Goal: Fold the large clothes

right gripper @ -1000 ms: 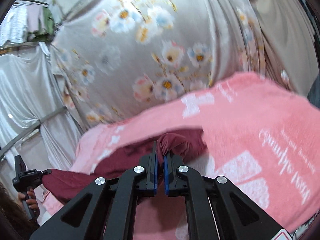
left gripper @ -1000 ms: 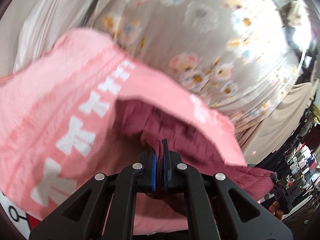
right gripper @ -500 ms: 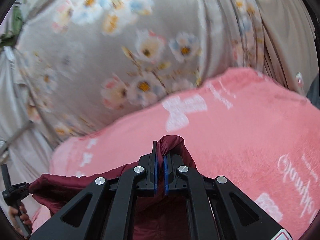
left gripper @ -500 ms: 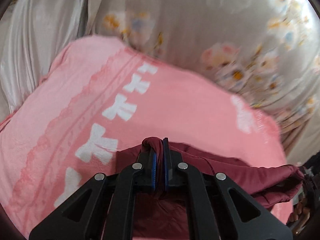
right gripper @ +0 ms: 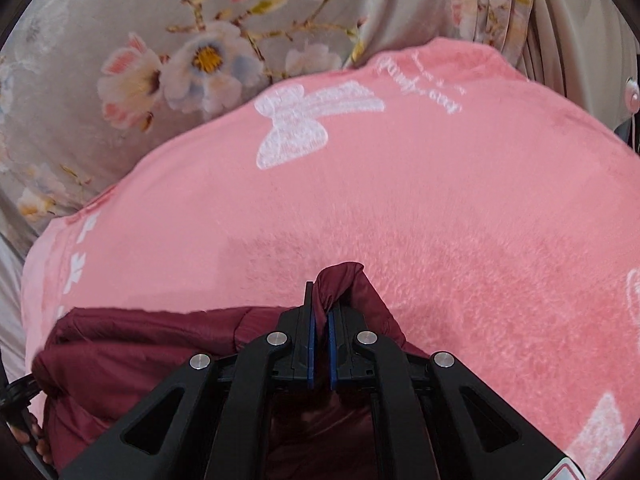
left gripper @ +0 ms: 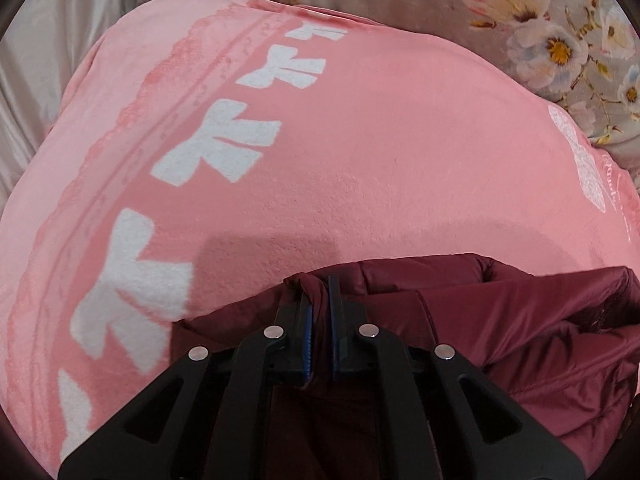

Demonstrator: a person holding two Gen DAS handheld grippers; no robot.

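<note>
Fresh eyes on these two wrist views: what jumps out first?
The pink blanket with white bows fills both views. At the bottom, the left gripper and right gripper each pinch a fold of the maroon jacket lying on it. A grey floral curtain hangs behind.

The jacket (left gripper: 500, 328) lies on the blanket (left gripper: 360, 152), at its near edge, and the blanket goes on well past it. One fold of the jacket sits between the jaws of the left hand-held gripper (left gripper: 319, 300), and another fold sits in the right hand-held gripper (right gripper: 322, 304). Behind the blanket hangs what may be a curtain (right gripper: 120, 40).
</note>
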